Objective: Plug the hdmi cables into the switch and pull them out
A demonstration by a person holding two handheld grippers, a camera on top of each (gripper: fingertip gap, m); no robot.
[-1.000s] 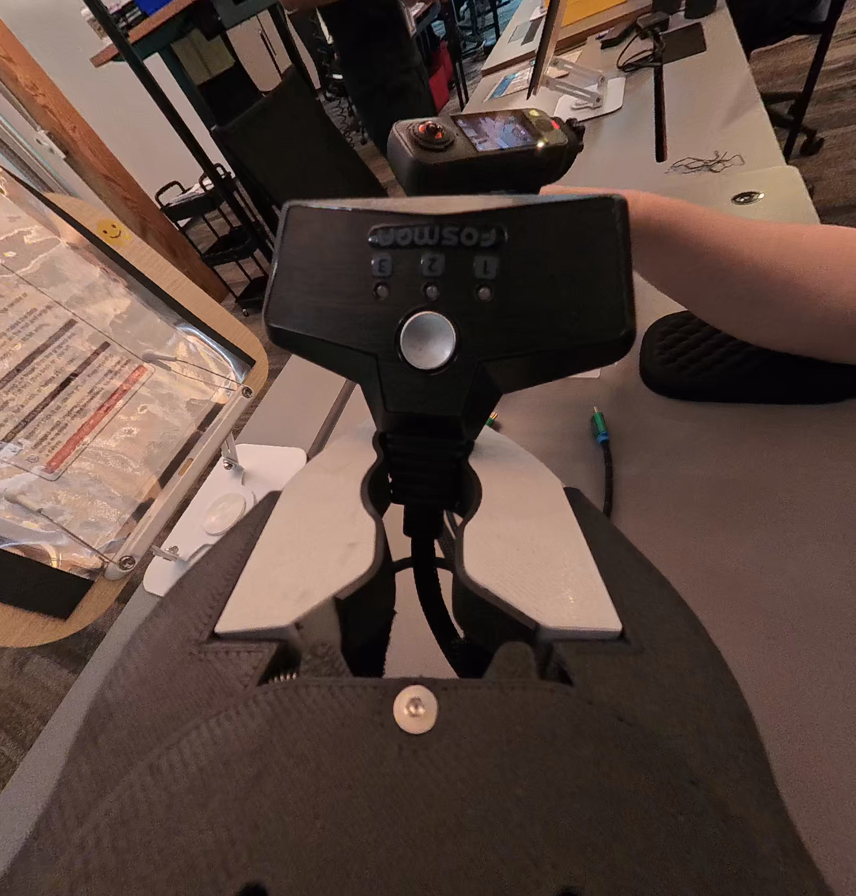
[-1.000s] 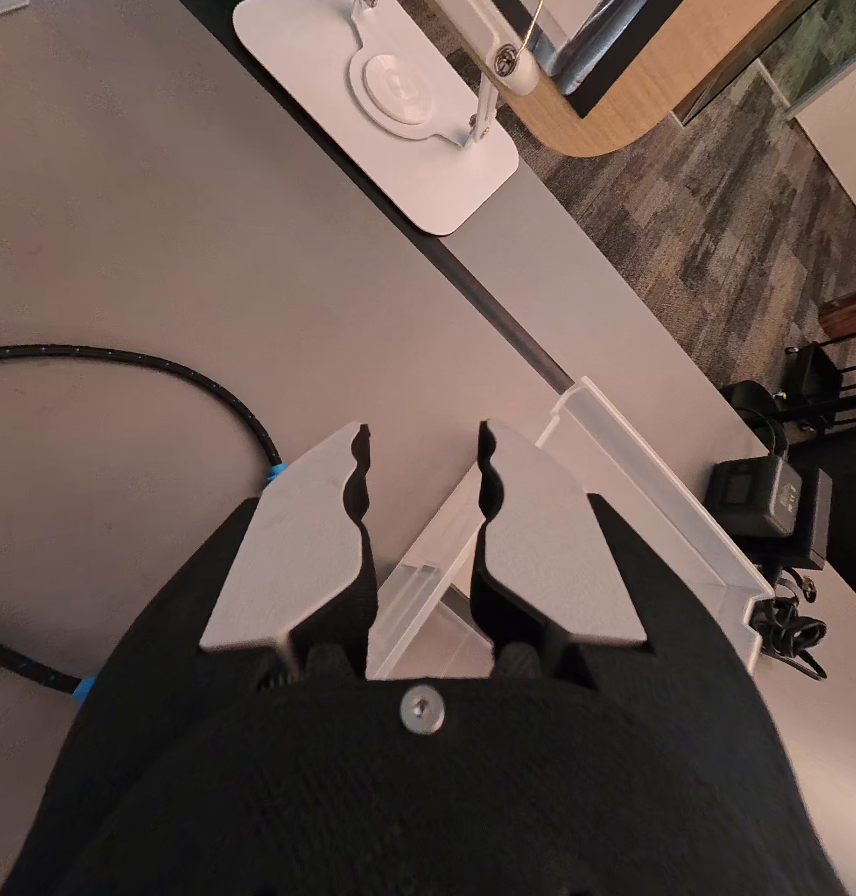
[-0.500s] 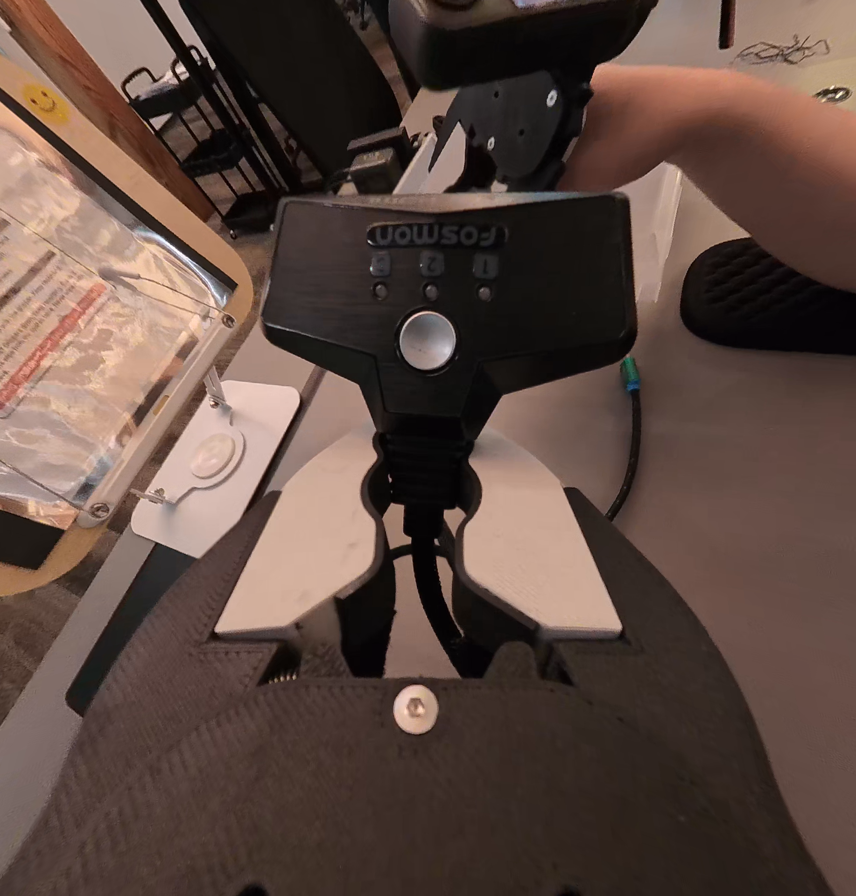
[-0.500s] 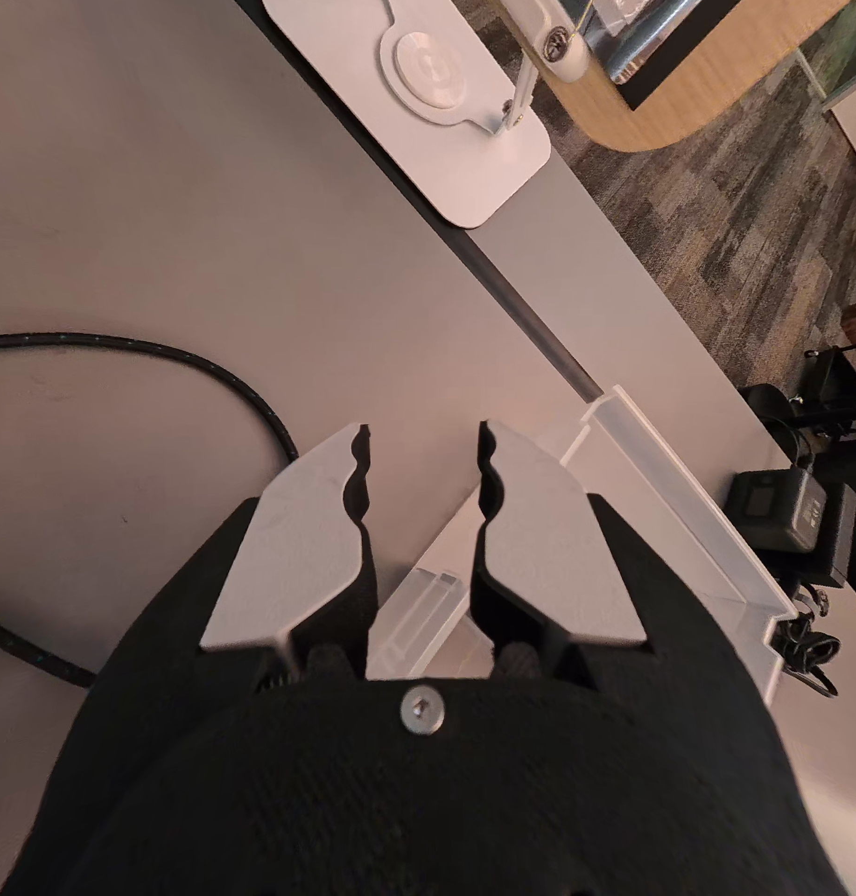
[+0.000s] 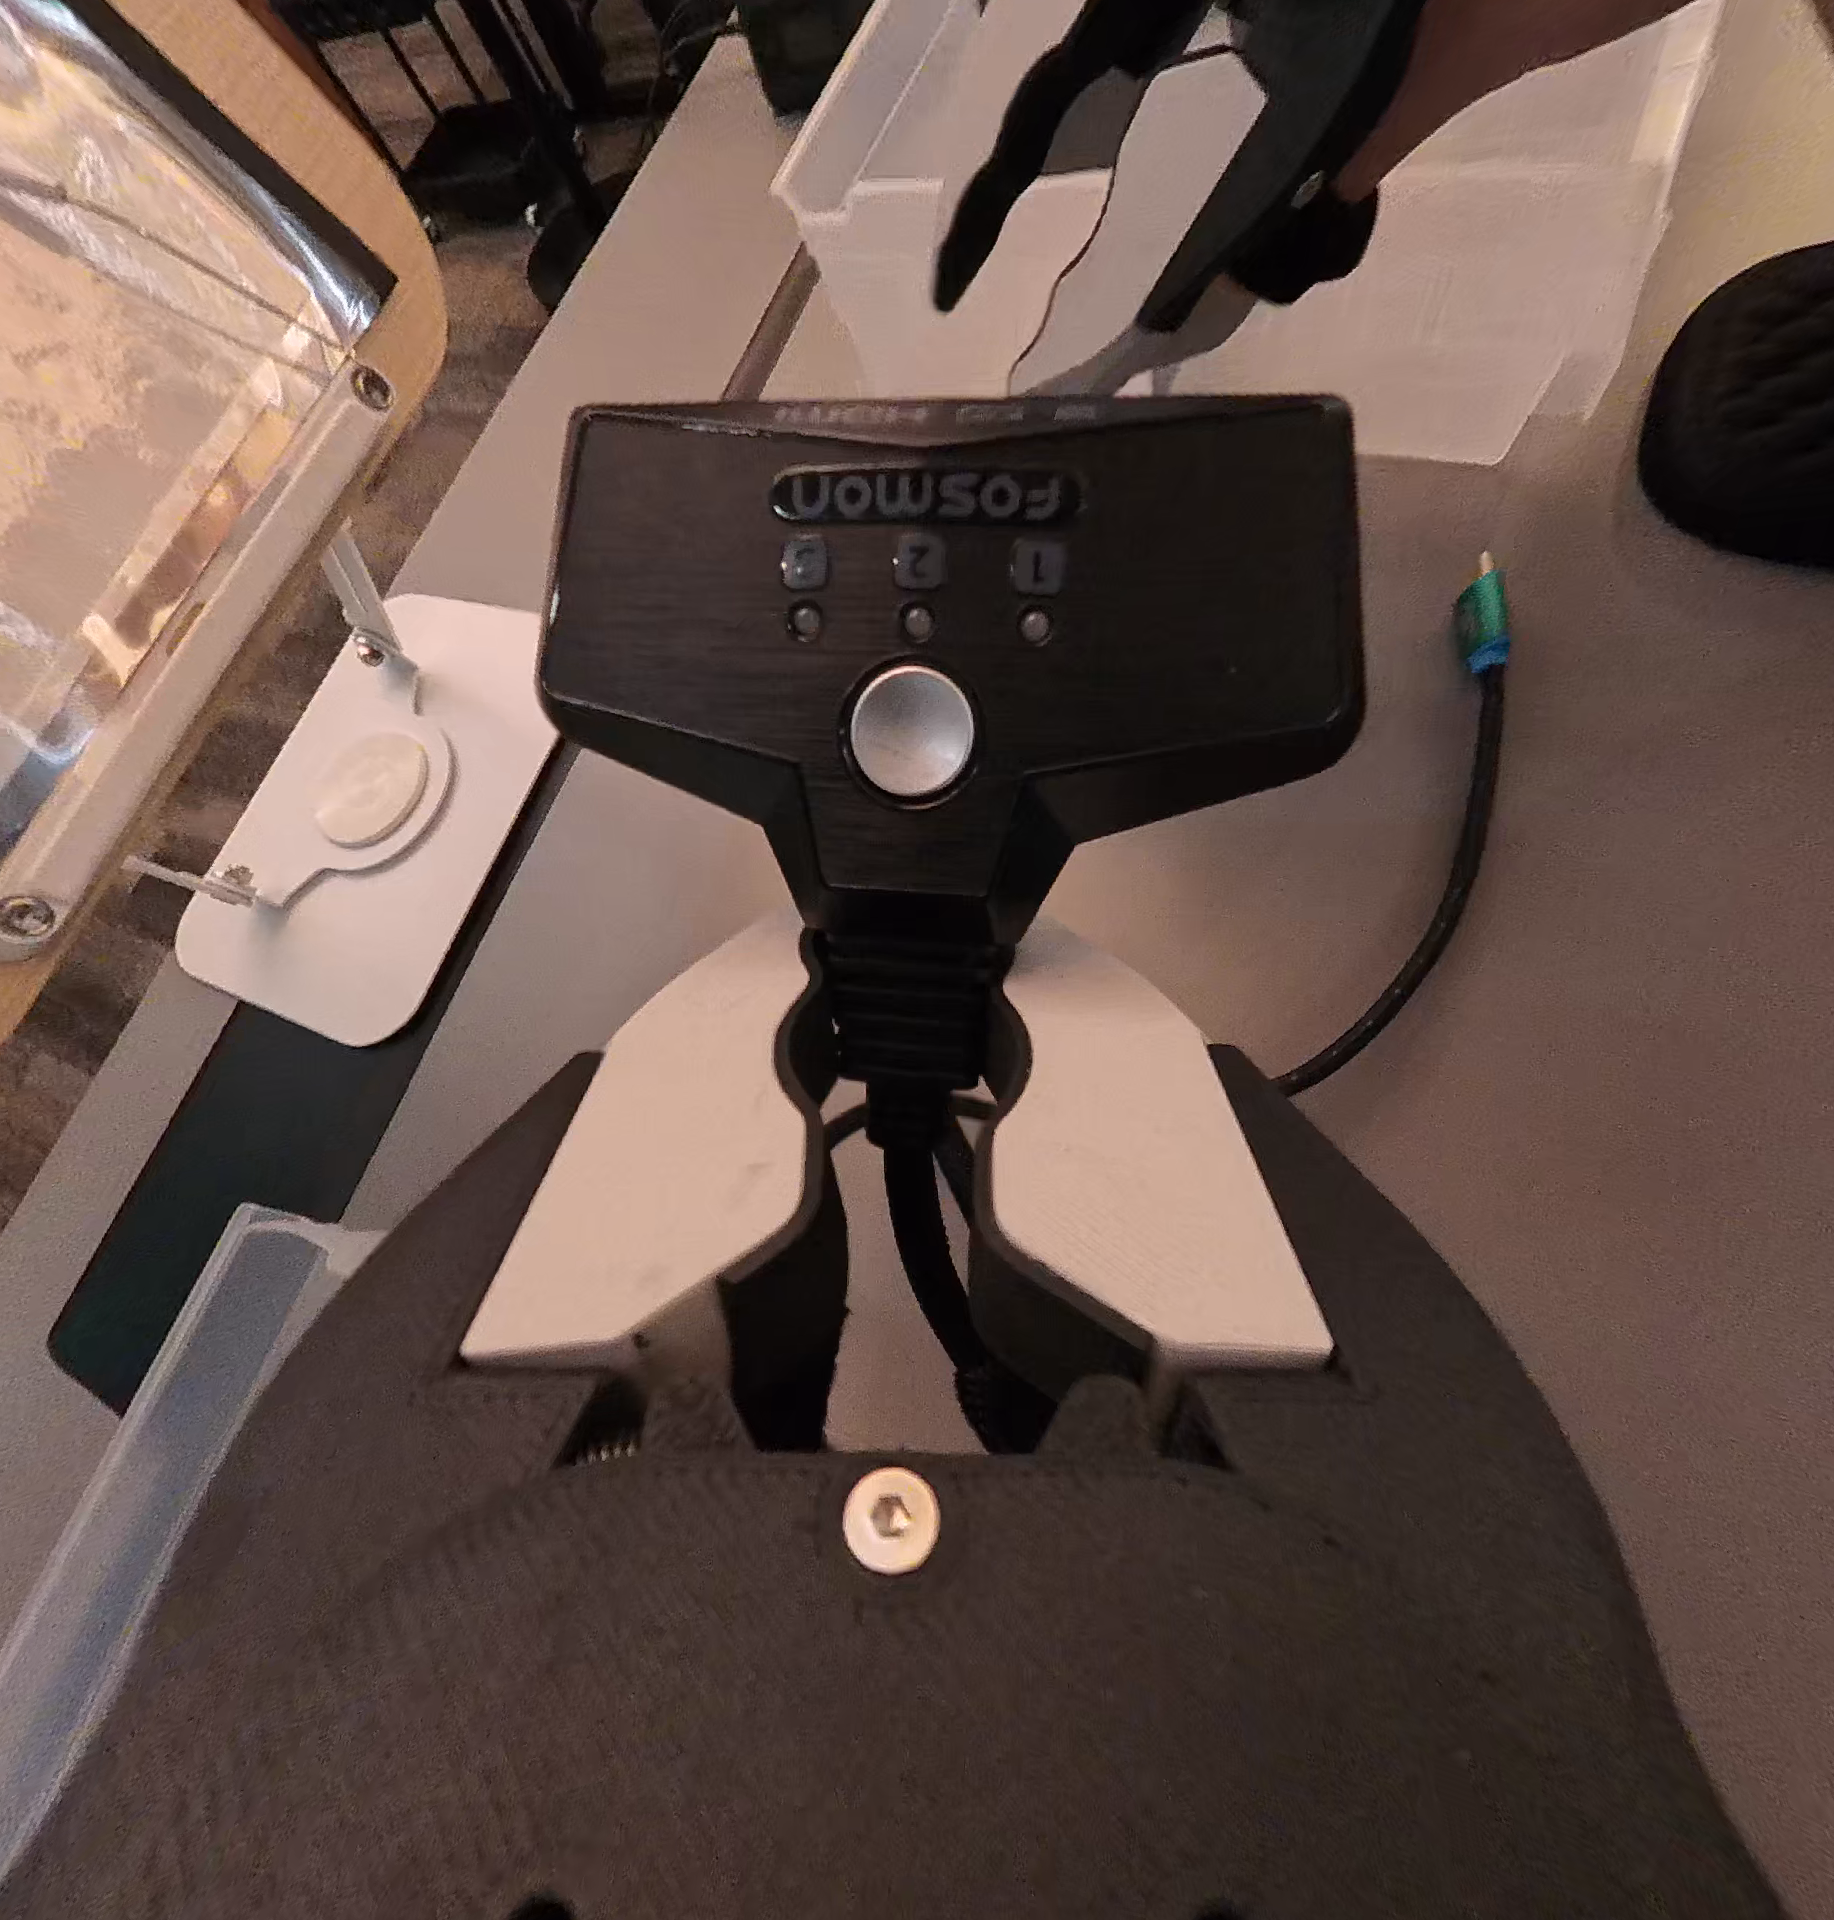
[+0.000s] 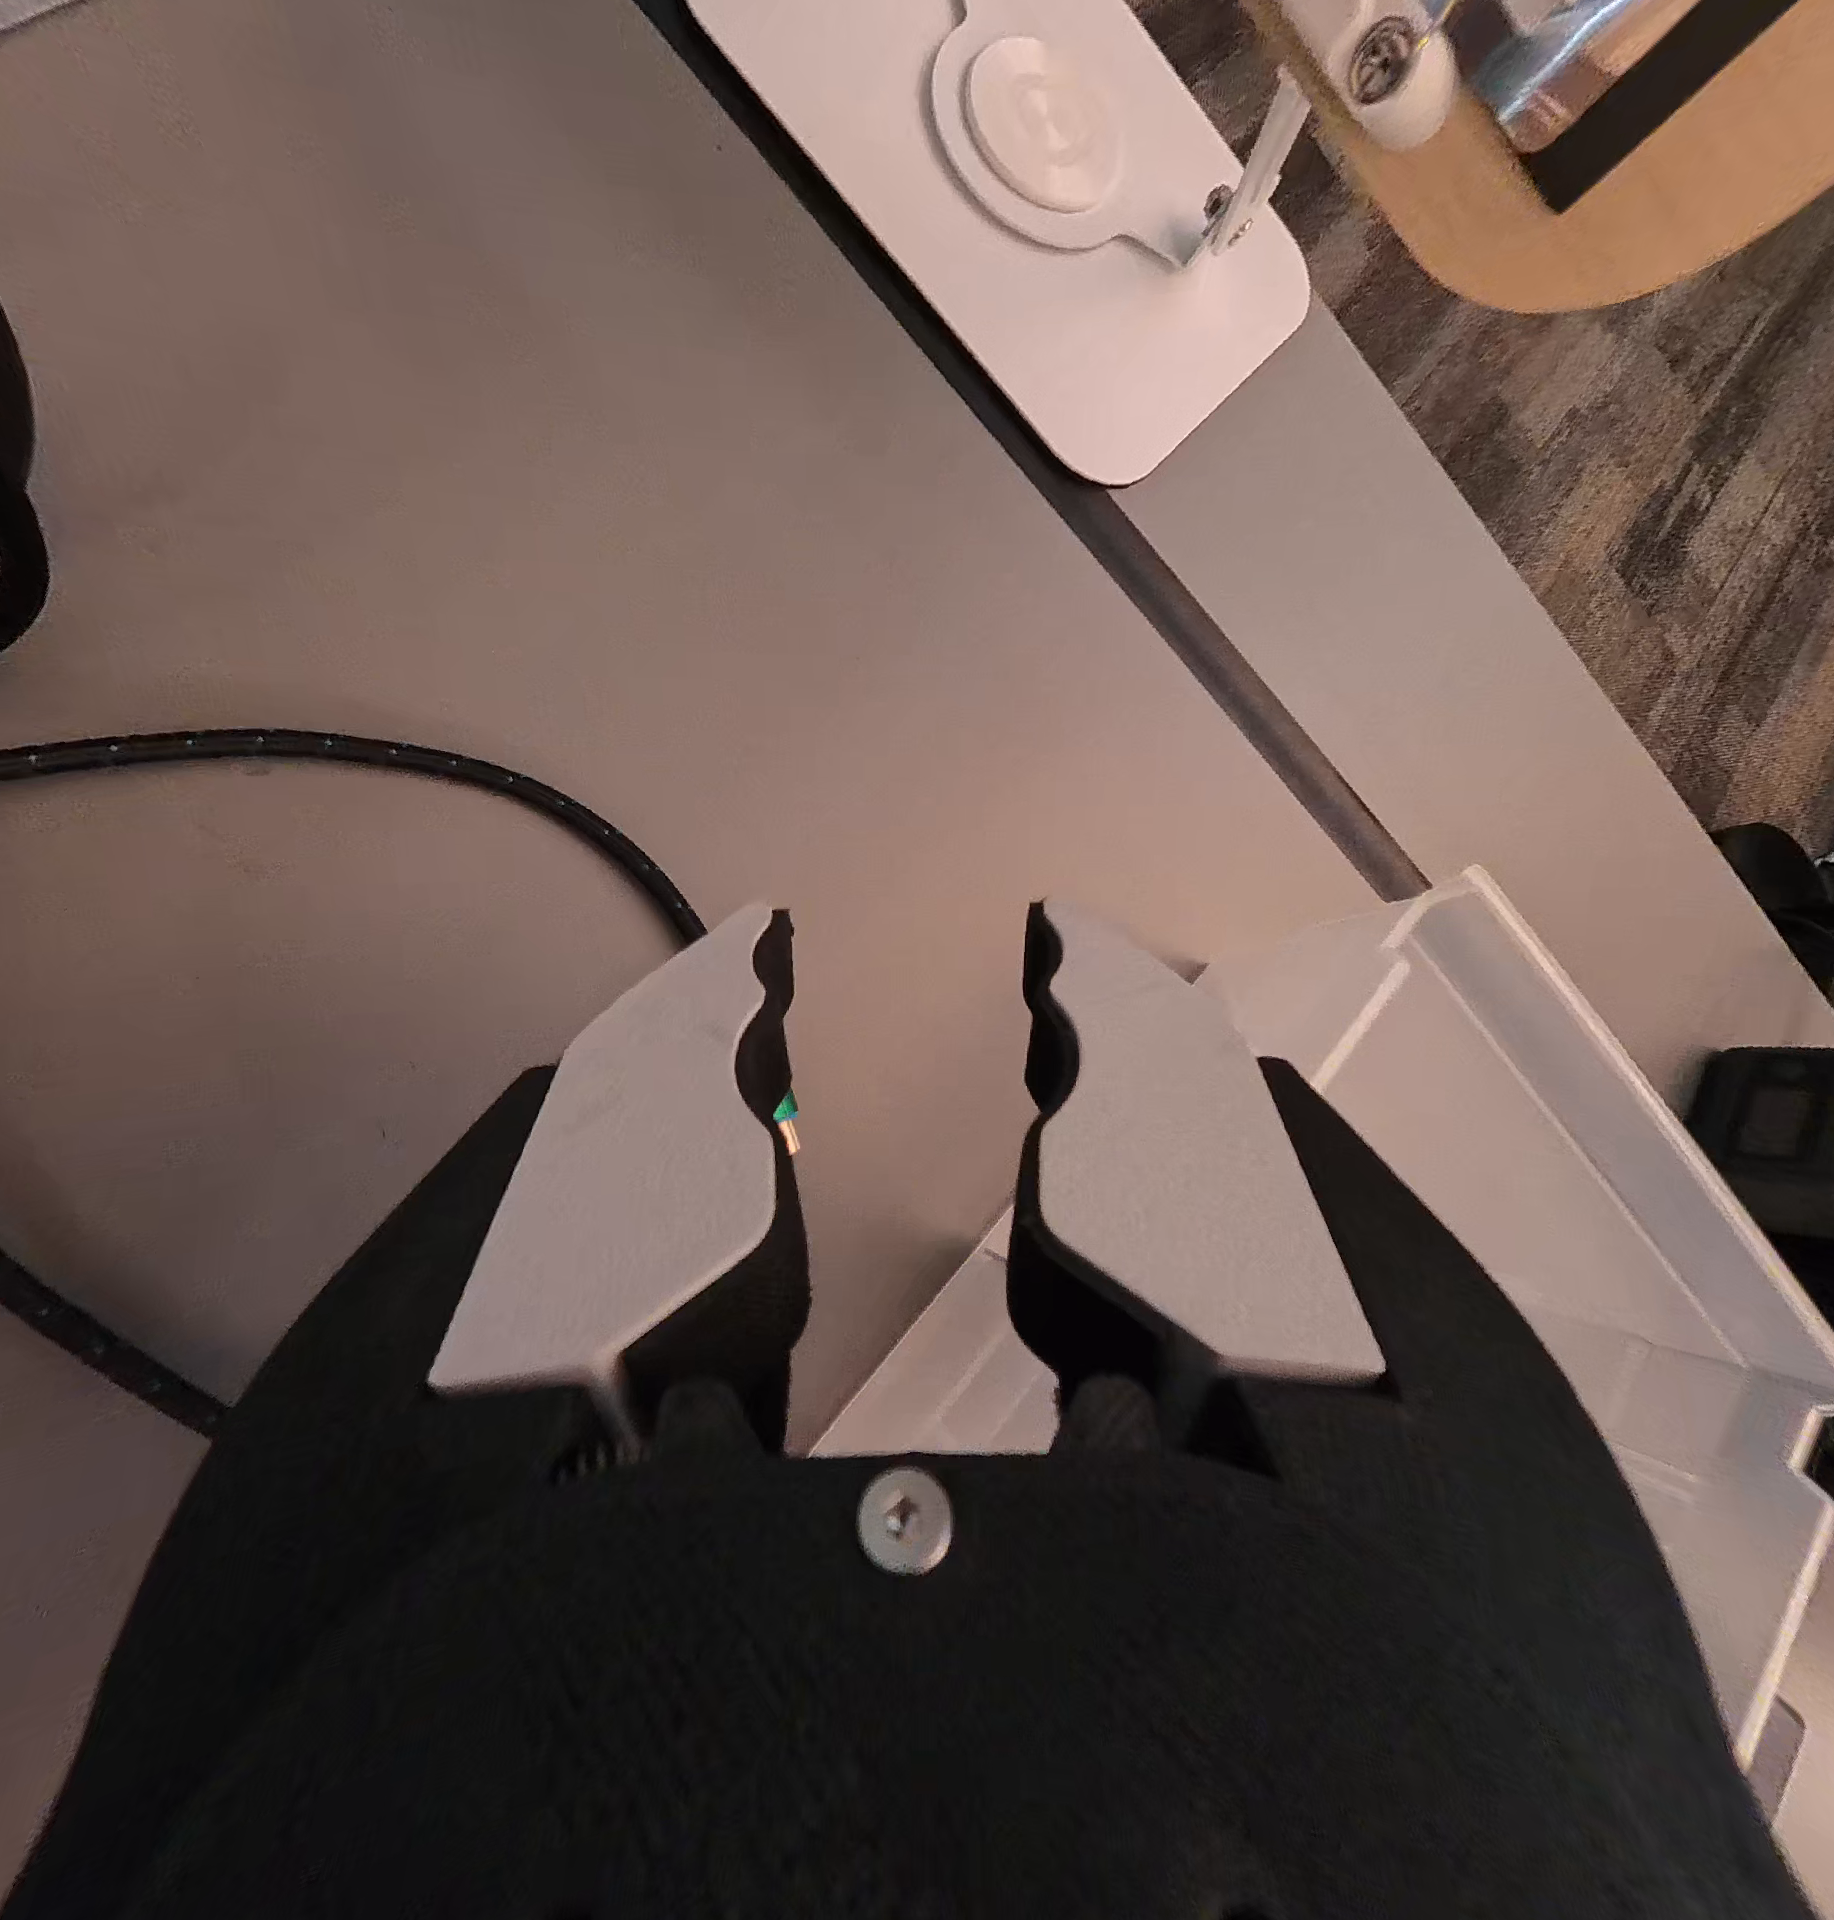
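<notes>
At the centre of the left wrist frame, the left gripper (image 5: pixel 908 1023) has its jaws pressed against the ribbed strain relief of the black switch (image 5: pixel 944 644), pinching it just below the body. The switch projects forward from the fingertips, its round silver button and three numbered indicators facing the camera, and its own black lead runs back between the fingers. To the right of the switch, an hdmi cable (image 5: pixel 1453 862) lies on the grey table (image 5: pixel 1619 1195), its green plug end pointing toward the top of the frame, apart from the switch. At the top of the frame, the right gripper (image 5: pixel 1058 270) hangs over a white plastic bin (image 5: pixel 871 156). In the right wrist frame, the right gripper (image 6: pixel 908 925) has its jaws spread, with nothing between them. A green plug tip (image 6: pixel 786 1122) shows just beside the inner edge of the left finger, low in the gap. A white stand base (image 6: pixel 1152 343) sits at the upper centre.
</notes>
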